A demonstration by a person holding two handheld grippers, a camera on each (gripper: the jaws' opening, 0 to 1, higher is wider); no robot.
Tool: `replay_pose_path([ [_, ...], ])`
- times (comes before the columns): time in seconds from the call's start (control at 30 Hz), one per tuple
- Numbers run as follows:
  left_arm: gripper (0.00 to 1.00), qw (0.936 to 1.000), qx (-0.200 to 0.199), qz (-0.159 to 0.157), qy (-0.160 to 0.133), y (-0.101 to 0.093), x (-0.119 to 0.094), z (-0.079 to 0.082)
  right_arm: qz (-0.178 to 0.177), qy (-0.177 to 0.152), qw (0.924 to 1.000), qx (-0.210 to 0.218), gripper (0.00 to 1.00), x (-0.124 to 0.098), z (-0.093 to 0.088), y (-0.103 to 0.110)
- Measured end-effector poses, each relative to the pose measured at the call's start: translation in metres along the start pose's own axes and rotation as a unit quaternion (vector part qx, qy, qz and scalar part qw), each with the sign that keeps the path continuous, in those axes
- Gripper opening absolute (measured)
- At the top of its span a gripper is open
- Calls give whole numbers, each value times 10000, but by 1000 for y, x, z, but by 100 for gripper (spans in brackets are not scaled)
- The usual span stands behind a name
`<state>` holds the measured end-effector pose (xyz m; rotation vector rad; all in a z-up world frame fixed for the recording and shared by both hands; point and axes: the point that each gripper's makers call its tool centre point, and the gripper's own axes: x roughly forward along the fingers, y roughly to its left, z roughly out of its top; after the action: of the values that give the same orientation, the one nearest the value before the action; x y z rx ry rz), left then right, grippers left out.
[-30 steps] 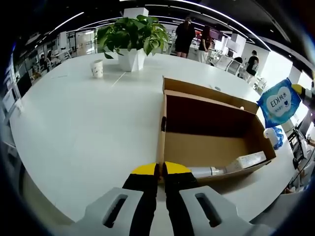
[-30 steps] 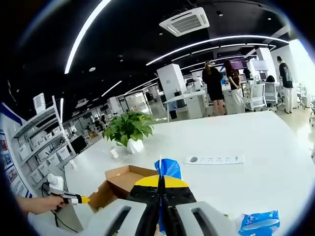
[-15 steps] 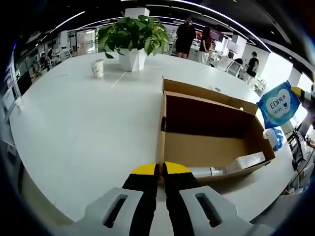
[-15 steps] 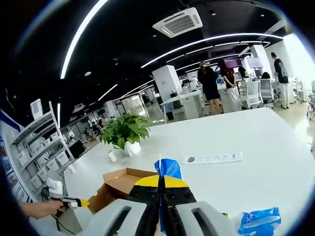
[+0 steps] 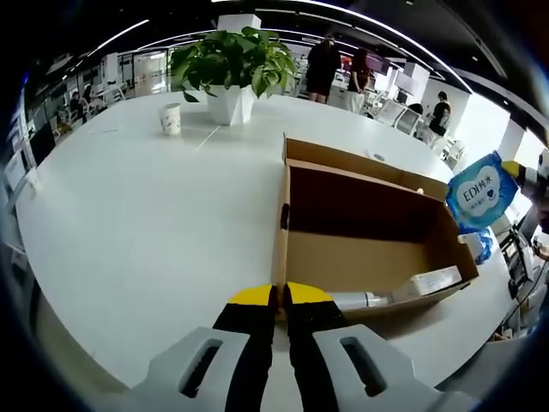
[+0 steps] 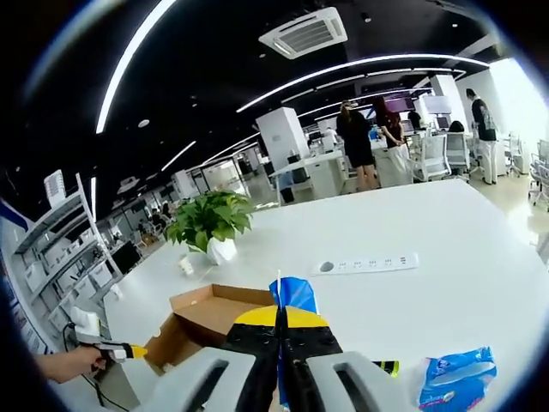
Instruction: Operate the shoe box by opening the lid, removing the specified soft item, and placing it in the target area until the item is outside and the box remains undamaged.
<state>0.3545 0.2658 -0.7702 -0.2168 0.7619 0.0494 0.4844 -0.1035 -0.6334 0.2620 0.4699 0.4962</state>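
The brown shoe box (image 5: 360,257) lies open on the white table (image 5: 146,215), its lid flap standing at the far side. A white bottle and a white tube (image 5: 403,287) lie in its near right corner. My left gripper (image 5: 279,296) is shut at the box's near corner, pinching the wall edge. In the right gripper view the same gripper (image 6: 129,350) meets the box (image 6: 210,313) from the left, held by a hand (image 6: 60,365). My right gripper (image 6: 279,313) is shut on a blue soft tissue pack (image 6: 293,293). That pack (image 5: 480,190) hangs in the air right of the box.
A potted plant (image 5: 230,73) and a paper cup (image 5: 170,118) stand at the table's far side. A white power strip (image 6: 367,263) lies beyond the box. Another blue pack (image 6: 455,378) rests on the table at right. People stand at desks in the background.
The blue pack in my right gripper has come down a little beside the box. The left gripper and the box have not moved.
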Motion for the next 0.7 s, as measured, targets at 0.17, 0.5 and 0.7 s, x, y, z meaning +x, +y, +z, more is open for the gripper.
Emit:
replay_pose_path([
  [0.17,2,10000,-3,-4,-2,0,0,0,-110,78,9998,177,0,7,-12,-2],
  [0.5,2,10000,-26,-18,-17,0,0,0,-321,170,9964,765,0,12,-31,-3],
  [0.7,2,10000,-42,-28,-26,0,1,-1,-403,217,9938,1015,0,13,-41,-1],
])
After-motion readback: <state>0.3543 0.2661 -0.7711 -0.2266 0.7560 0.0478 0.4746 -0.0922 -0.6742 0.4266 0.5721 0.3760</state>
